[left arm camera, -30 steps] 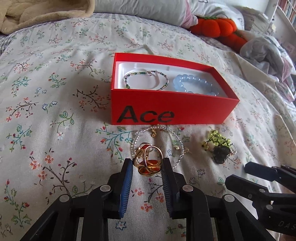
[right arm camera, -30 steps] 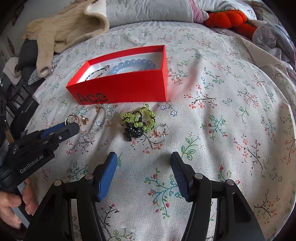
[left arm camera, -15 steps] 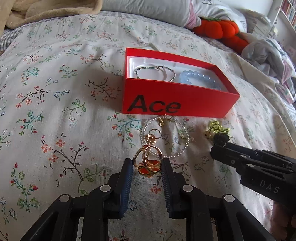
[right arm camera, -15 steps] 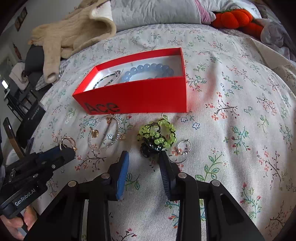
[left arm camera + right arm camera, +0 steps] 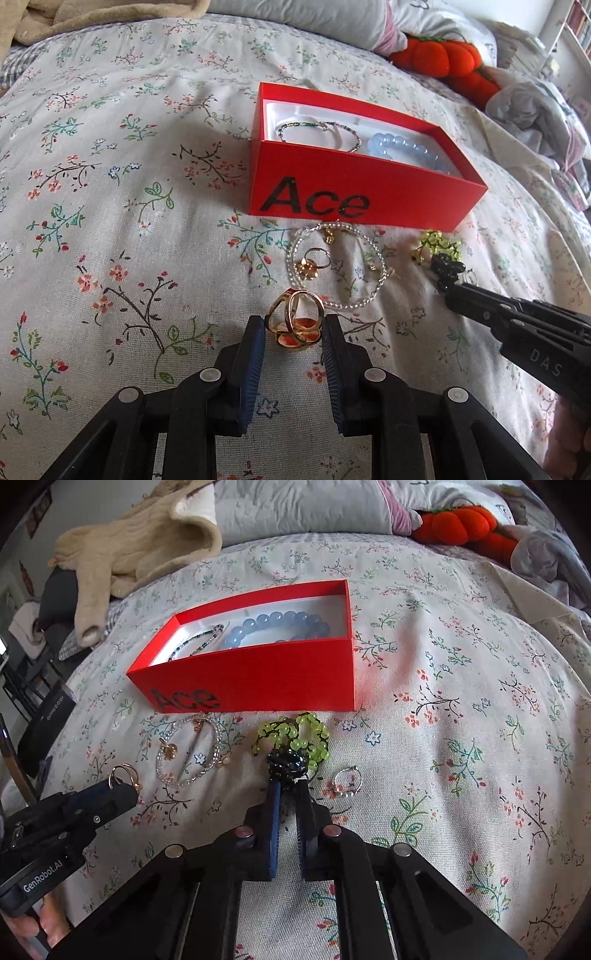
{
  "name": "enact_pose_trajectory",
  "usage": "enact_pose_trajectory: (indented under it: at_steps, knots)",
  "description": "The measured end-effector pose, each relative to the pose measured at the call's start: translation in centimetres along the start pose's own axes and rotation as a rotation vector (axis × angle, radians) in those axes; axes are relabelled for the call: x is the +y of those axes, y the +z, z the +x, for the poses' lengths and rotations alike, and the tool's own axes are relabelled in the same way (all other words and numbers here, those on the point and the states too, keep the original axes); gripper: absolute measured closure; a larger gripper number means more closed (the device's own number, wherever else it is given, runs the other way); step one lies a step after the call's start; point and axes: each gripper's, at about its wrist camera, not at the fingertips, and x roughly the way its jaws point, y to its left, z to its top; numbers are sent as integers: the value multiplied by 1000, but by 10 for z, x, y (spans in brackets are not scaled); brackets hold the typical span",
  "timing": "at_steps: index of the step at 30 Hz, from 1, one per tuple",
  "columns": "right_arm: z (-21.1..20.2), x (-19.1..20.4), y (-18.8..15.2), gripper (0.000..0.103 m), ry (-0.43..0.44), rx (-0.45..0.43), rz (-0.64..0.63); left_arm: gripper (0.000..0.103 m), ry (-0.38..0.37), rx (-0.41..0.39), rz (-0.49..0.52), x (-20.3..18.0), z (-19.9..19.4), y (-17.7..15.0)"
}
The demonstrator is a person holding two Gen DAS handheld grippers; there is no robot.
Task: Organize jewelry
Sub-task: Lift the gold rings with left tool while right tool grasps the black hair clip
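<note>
Red cardboard dominates the left wrist view: an open box (image 5: 354, 195) marked "Ace" sits at upper centre on a flowered bedspread (image 5: 110, 184), already holding a thin beaded bracelet (image 5: 319, 134) and a pale blue bead bracelet (image 5: 406, 147). At lower centre the left tool (image 5: 293, 330) pinches a cluster of gold rings (image 5: 295, 325) between its blue pads. A clear bead bracelet (image 5: 338, 269) lies just beyond it. The rings look held by their edges, so they could slip out on the way to the box.

In the right wrist view, the right tool (image 5: 287, 786) at centre is closing, its tips nearly together on the dark bead knot of a green and black beaded piece (image 5: 291, 746) just in front of the box. A small silver ring (image 5: 347, 781) lies right of the tips. The loose green loops trail free and might catch the box wall.
</note>
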Motion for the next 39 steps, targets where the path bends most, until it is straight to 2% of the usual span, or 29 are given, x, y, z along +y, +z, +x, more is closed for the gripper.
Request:
enact_pose_trajectory:
  at_steps: [4,8,10,12,14,22,24,34,39]
  knots:
    - [-8,-2,-6,97,3,-5,-6,77,-1,-1,-4,0,-1,-1]
    - [-12,-3,-8,95,38,-11,41,77,-2,-6,-8,1,-2,0]
    - [-11,0,-7,88,34,-17,48,77,-2,-10,-7,1,-3,1]
    - [-8,3,-5,75,15,-25,49,77,-1,-13,-2,2,-5,2]
    - [-6,5,-2,73,13,-31,52,77,1,-16,3,2,-5,4]
    - [10,6,8,73,-42,-47,92,77,7,-2,1,7,4,3]
    - [10,5,8,78,-48,-52,95,77,8,-1,0,8,5,3]
    - [-15,2,-2,78,-10,-58,60,77,3,-13,7,4,-3,7]
    - [-34,5,7,78,12,-82,41,77,4,-34,23,-2,-12,19]
